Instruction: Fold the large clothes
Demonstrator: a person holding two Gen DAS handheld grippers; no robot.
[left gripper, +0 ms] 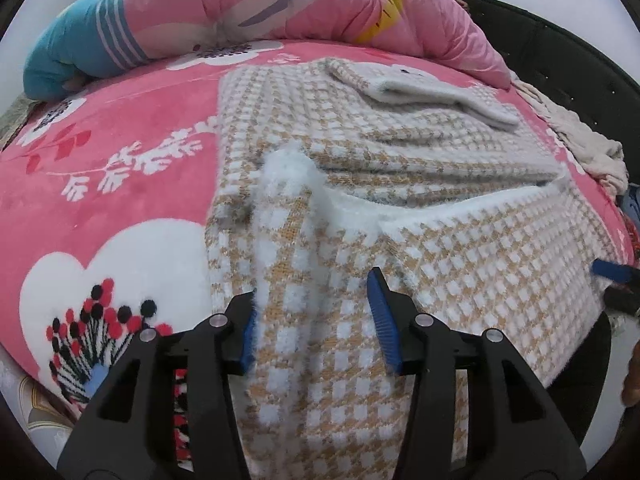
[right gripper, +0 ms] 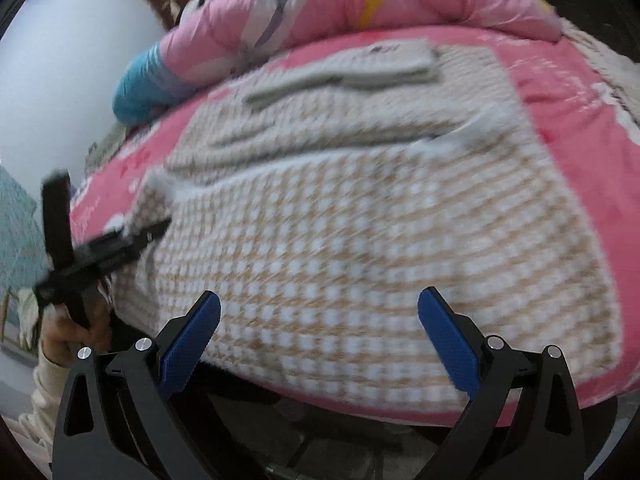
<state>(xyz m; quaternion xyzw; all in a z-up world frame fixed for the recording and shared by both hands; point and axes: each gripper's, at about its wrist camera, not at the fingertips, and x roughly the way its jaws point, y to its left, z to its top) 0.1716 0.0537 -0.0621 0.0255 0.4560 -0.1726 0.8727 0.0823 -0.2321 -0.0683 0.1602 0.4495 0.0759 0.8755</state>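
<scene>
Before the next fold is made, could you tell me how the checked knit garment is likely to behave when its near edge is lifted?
The checked knit garment will probably flop and drape: it already sags over the bed's edge between the left gripper's open fingers. Its fuzzy white hem suggests a soft, grippy surface, unlikely to slip from the pads. It looks thick, so it is probably fairly heavy for clothing.

Both wrist cameras look steeply down, close over the checked garment (left gripper: 400, 216); the right view seems blurred.

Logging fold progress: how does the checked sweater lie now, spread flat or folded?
Partly folded. The checked sweater has its white-trimmed lower edge doubled up over the body, with a sleeve laid across the top; it is not a compact bundle yet.
</scene>
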